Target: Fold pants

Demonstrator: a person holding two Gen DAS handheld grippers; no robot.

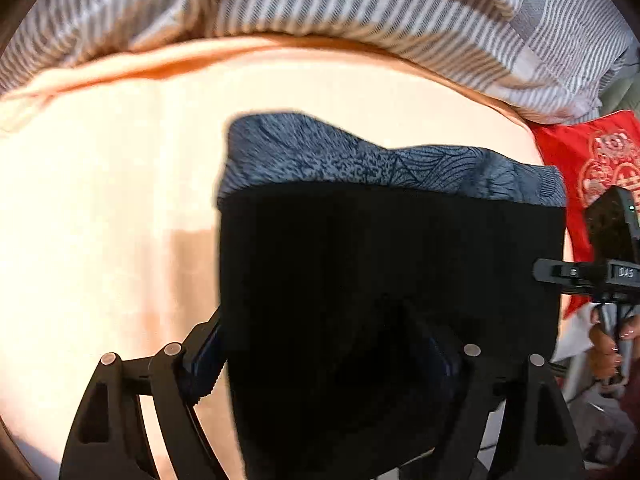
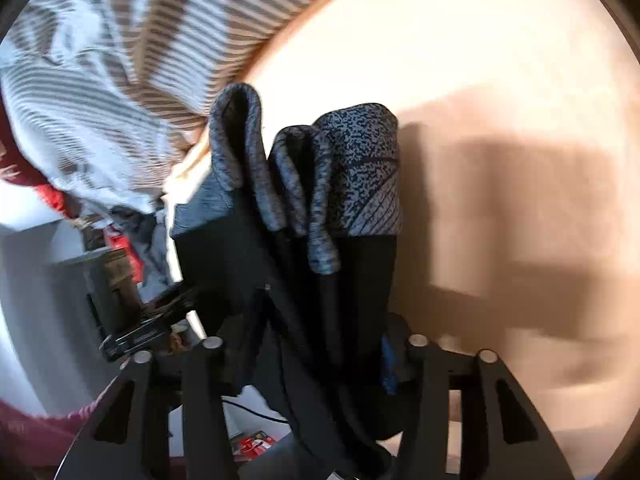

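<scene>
Black pants (image 1: 392, 280) with a grey patterned band hang bunched above the peach sheet (image 1: 100, 200), the left gripper (image 1: 328, 364) and right gripper (image 2: 312, 360) each clamped part-open on thick cloth, so the folding looks midway, with laying flat left.

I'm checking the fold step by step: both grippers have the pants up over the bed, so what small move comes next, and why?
Probably lower both grippers so the pants meet the peach sheet: they hang bunched from the left gripper and right gripper.
</scene>
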